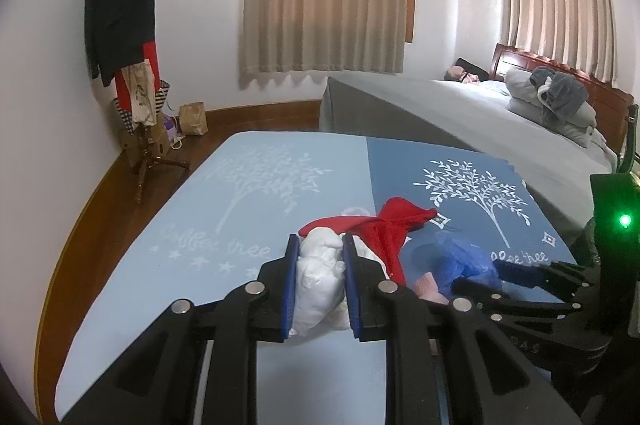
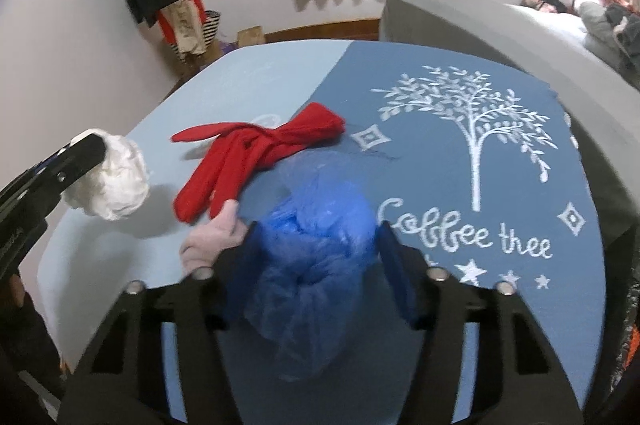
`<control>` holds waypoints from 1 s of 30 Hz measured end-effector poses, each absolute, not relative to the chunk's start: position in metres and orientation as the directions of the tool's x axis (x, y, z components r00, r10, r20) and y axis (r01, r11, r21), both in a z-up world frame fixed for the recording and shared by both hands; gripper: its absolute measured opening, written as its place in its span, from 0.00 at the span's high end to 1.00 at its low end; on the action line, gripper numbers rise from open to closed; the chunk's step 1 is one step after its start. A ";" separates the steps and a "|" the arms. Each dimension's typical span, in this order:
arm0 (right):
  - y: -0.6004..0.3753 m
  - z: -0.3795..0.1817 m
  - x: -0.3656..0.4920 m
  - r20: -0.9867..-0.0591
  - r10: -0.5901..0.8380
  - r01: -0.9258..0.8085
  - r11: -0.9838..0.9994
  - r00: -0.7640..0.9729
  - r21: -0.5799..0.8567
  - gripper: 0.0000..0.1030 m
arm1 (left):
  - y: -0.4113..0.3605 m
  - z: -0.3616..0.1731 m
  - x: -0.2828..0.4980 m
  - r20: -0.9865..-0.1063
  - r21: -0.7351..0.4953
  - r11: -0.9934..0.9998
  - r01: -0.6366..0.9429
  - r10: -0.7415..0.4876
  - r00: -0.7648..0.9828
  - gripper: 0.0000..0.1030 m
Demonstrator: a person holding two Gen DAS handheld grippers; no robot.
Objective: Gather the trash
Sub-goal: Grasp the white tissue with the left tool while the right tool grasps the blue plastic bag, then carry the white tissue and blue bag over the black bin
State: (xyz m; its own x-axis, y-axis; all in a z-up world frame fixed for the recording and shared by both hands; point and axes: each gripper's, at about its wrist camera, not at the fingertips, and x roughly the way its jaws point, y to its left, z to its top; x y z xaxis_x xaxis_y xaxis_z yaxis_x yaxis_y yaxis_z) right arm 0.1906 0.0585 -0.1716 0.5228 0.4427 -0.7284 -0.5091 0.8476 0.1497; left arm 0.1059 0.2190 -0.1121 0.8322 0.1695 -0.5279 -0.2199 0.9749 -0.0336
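My left gripper (image 1: 320, 249) is shut on a crumpled white paper wad (image 1: 320, 281) and holds it just above the blue table cover (image 1: 200, 265). The wad also shows in the right wrist view (image 2: 116, 181), at the tip of the left gripper (image 2: 80, 153). My right gripper (image 2: 316, 245) is closed around a crumpled blue plastic bag (image 2: 316, 249), which bulges between the pads. In the left wrist view the bag (image 1: 464, 261) and right gripper (image 1: 496, 273) sit at the right.
A red cloth (image 2: 256, 149) lies on the table cover between the two grippers, with a pink cloth (image 2: 212, 237) beside the bag. A grey bed (image 1: 480, 121) stands behind the table. A coat stand (image 1: 128, 45) and a paper bag (image 1: 193, 119) are by the far wall.
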 end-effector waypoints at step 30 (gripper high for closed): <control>-0.037 -0.091 0.179 -0.587 0.422 -0.412 0.897 0.692 0.159 0.61 | 0.147 -0.076 0.113 -0.461 -0.043 0.997 -0.069 0.042 0.886 0.80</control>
